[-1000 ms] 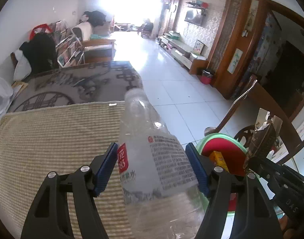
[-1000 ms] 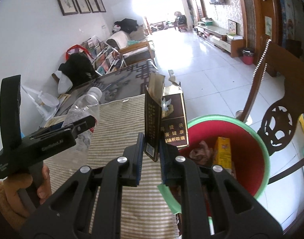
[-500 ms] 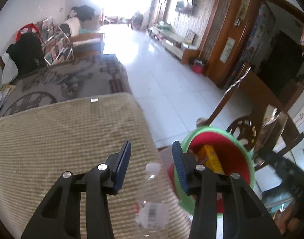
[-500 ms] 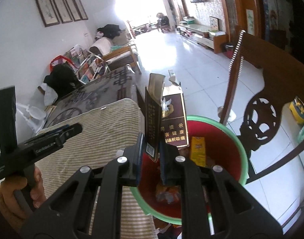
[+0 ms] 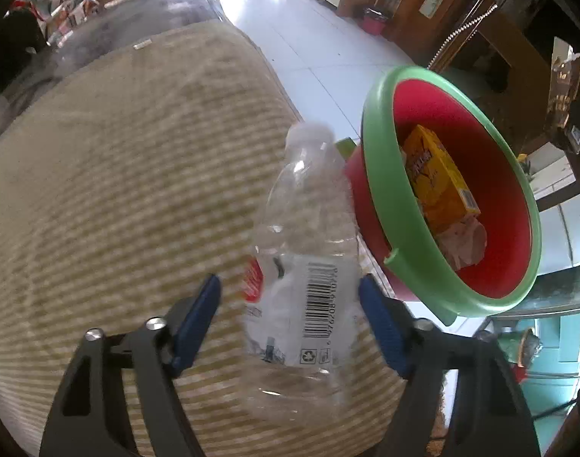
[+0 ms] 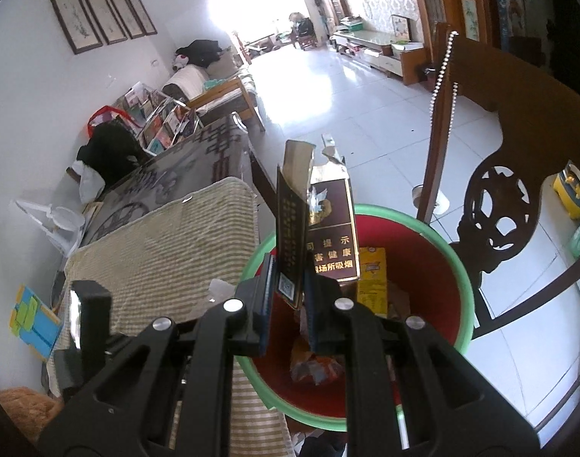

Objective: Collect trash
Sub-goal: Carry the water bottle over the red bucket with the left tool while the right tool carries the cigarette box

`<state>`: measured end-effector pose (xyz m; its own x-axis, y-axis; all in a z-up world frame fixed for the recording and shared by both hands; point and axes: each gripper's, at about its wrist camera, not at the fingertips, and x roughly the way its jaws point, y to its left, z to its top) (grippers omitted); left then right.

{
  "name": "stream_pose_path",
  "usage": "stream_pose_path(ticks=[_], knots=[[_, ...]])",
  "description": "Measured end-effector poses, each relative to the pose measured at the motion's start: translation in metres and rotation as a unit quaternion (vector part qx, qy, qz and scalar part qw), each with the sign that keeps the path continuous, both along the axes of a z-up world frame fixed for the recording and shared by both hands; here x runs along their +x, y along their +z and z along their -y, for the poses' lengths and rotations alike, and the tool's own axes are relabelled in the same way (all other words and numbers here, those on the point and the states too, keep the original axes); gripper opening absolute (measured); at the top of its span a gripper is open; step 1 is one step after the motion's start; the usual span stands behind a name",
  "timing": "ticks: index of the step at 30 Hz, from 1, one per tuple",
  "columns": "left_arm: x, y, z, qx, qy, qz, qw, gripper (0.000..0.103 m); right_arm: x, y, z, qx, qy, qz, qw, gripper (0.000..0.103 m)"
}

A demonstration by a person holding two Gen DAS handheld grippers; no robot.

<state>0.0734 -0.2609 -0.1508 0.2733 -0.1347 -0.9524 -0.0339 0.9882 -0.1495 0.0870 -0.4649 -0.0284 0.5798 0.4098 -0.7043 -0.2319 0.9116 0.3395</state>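
Pointing steeply down, the left tool (image 5: 288,320) has its blue pads either side of a clear plastic water bottle (image 5: 305,251); its jaws are opening, and a gap shows between the left pad and the bottle's label, while the right pad sits at the label's edge, so contact there is hard to judge. The bottle lies over the striped beige cloth (image 5: 137,175) that covers the surface, its white cap away from the camera and its barcode label between the pads. Just to the bottle's right stands the red bin with a green rim (image 5: 377,122), at the edge of the surface. Inside it lean a yellow carton (image 5: 438,175) and some crumpled pale wrapping (image 5: 467,240)

In the right wrist view, the right tool (image 6: 286,297) is fully closed on a torn dark-brown cigarette pack (image 6: 330,236), pinching its side flap so that the pack stands upright above the bin's opening (image 6: 463,262). The yellow carton (image 6: 372,278) shows behind the pack, and more wrappers lie at the bin's bottom. A carved wooden chair (image 6: 507,175) stands just behind the bin on the white tiled floor (image 6: 366,114)
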Motion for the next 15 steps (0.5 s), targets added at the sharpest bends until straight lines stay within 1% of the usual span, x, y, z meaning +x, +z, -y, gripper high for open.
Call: stream_pose_path(ticks=[1, 2, 3, 4, 5, 6, 7, 9, 11, 12, 13, 15], knots=[[0.000, 0.000, 0.000, 0.002, 0.002, 0.001, 1.0000, 0.058, -0.001, 0.000, 0.000, 0.000, 0.001, 0.001, 1.000, 0.015], [0.000, 0.003, -0.003, -0.004, 0.011, 0.008, 0.9999, 0.055, -0.001, 0.002, 0.001, -0.001, 0.002, 0.002, 1.000, 0.015], [-0.001, 0.009, -0.008, -0.015, 0.021, 0.019, 0.9995, 0.054, -0.002, 0.003, 0.002, -0.002, 0.002, 0.005, 1.000, 0.015], [-0.002, 0.017, -0.011, -0.014, 0.031, 0.031, 0.9989, 0.053, -0.004, 0.006, 0.003, -0.003, 0.000, 0.009, 1.000, 0.015], [-0.003, 0.027, -0.015, -0.008, 0.040, 0.049, 0.9980, 0.052, -0.005, 0.007, 0.005, -0.003, -0.001, 0.011, 1.000, 0.015], [-0.003, 0.039, -0.020, -0.002, 0.048, 0.068, 0.9965, 0.042, -0.006, 0.009, 0.008, -0.001, -0.004, 0.014, 1.000, 0.015], [-0.004, 0.048, -0.021, 0.002, 0.053, 0.083, 0.9952, 0.040, -0.007, 0.011, 0.010, -0.001, -0.007, 0.016, 1.000, 0.015], [-0.003, 0.076, -0.023, -0.005, 0.062, 0.125, 0.9902, 0.038, -0.008, 0.013, 0.013, -0.001, -0.011, 0.018, 1.000, 0.015], [-0.001, 0.097, -0.017, -0.008, 0.054, 0.161, 0.9855, 0.035, -0.009, 0.015, 0.017, -0.002, -0.016, 0.020, 1.000, 0.015], [0.000, 0.104, -0.013, -0.009, 0.048, 0.172, 0.9839, 0.033, -0.009, 0.016, 0.019, 0.000, -0.020, 0.021, 1.000, 0.015], [0.004, 0.114, -0.005, -0.018, 0.034, 0.184, 0.9822, 0.032, -0.009, 0.016, 0.021, 0.000, -0.022, 0.021, 1.000, 0.015], [0.005, 0.122, 0.007, -0.035, 0.020, 0.193, 0.9805, 0.032, -0.010, 0.017, 0.024, 0.000, -0.028, 0.022, 0.999, 0.015]])
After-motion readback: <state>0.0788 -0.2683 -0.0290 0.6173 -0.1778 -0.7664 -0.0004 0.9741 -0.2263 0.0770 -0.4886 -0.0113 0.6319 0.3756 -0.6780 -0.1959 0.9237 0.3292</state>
